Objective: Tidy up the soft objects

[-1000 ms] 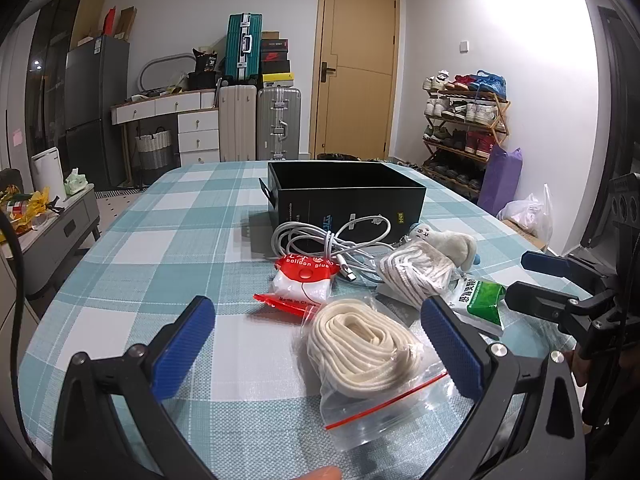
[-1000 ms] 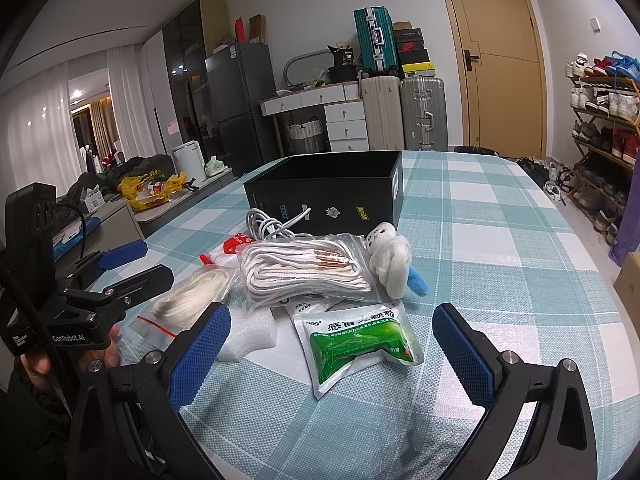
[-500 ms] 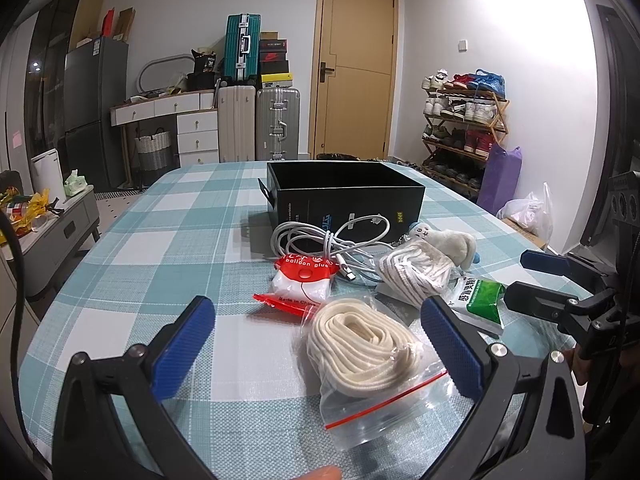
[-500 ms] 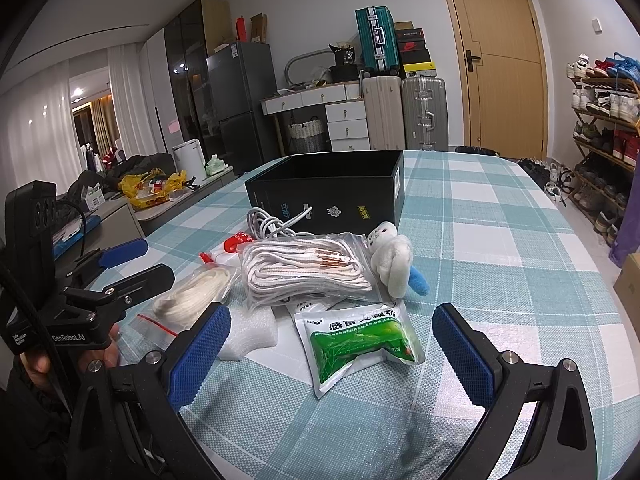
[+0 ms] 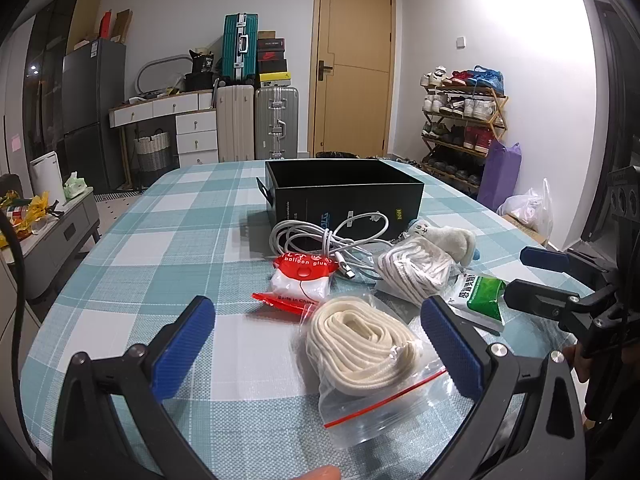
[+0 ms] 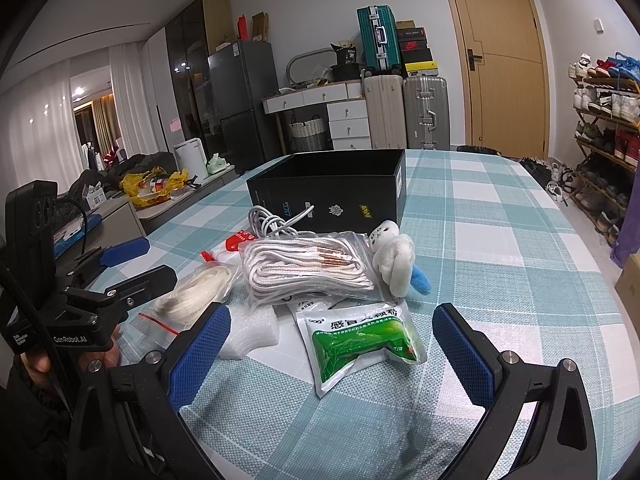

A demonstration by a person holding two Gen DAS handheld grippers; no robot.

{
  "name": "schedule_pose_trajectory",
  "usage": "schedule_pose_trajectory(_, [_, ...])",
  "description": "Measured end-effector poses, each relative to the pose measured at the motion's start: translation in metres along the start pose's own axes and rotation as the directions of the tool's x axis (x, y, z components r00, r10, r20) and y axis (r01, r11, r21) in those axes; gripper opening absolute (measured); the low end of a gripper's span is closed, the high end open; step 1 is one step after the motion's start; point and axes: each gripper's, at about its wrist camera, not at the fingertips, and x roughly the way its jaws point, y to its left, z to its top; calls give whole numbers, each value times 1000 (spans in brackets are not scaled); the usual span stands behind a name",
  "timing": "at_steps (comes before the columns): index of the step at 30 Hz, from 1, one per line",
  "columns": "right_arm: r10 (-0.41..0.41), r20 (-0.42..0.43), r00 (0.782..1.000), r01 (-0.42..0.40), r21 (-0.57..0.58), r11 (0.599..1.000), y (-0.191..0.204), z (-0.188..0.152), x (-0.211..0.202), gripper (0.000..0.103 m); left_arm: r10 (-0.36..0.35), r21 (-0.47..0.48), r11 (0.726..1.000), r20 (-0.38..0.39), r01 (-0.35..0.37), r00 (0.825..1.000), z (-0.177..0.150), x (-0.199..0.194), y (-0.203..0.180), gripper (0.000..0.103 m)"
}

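Nothing moved, both grippers' jaws wide open, empty: left gripper [image 5: 316,320], right gripper [image 6: 332,328].

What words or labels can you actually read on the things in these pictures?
"balloon glue" and "Made in China": red and white packet.
"GenRobot.AI": left gripper, on its black body.
"36": dark box on the far desk.
Green sachet: Chinese characters, too blurred to read.
Black box: logos too small to read.

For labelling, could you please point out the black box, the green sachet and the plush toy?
black box [image 6: 332,204], right wrist view, front wall.
green sachet [image 6: 360,340], right wrist view, green centre.
plush toy [image 6: 394,258], right wrist view, white body.
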Motion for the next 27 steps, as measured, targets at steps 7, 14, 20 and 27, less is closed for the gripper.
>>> schedule_pose_trajectory(7, [0, 0, 1000, 0, 0, 1000, 0, 0, 0, 103, 15, 32, 999, -5, -15, 1000, -1, 1, -4, 103])
schedule_pose_trajectory(14, [6, -8, 1000, -6, 12, 1000, -2, 0, 1, 103, 16, 31, 999, -7, -15, 1000, 0, 1, -4, 103])
schedule_pose_trajectory(20, [-10, -45, 999, 10, 7, 1000, -4, 4, 8, 103, -1, -4, 1000, -1, 1, 1000, 4, -5, 0, 103])
schedule_pose_trajectory(27, [-61, -103, 993, 60, -13, 998, -8, 12, 16, 103, 13, 2, 1000, -35, -13, 999, 5, -1, -2, 103])
